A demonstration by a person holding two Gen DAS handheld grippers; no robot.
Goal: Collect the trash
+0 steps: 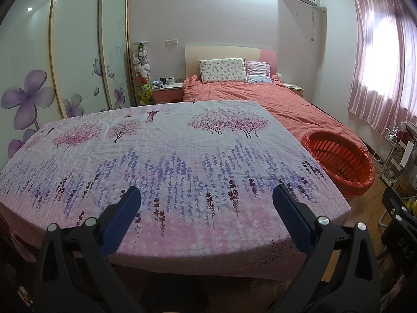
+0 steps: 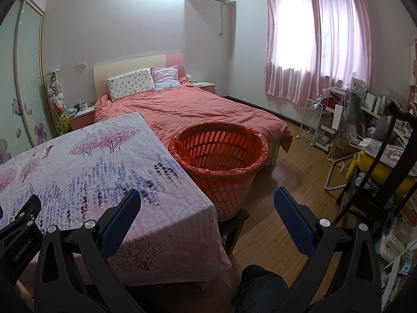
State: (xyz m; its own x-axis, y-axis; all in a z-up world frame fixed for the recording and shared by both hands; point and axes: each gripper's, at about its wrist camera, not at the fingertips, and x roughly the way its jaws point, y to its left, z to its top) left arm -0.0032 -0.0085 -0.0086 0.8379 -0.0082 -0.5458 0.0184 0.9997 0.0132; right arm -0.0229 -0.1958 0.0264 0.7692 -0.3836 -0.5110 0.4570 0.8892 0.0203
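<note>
A bedroom, seen from two hand-held grippers pointing across a table draped in a floral cloth printed with pink trees and purple flowers. At far left stands a wardrobe with sliding doors painted with violet blossoms. Moving right, the left gripper hovers over the near edge of the cloth with its blue-padded fingers spread wide and nothing between them. The cloth ahead of it looks bare; no wrapper, scrap or other trash is visible on it in either view (so what is to be collected cannot be located from here). Further right, the right gripper also hangs with its fingers wide apart and empty, past the table's right corner and above the wooden floor. Ahead of it and just beside the table's right edge sits a round orange basket lined with a red bag, raised on a small dark stool, its mouth facing up and its inside apparently empty. The basket lies forward and to the right of the left gripper and almost straight ahead of the right one, so the right hand is judged the nearer for any drop. Behind it is a bed with a coral cover, then pink curtains and cluttered shelves at far right.
</note>
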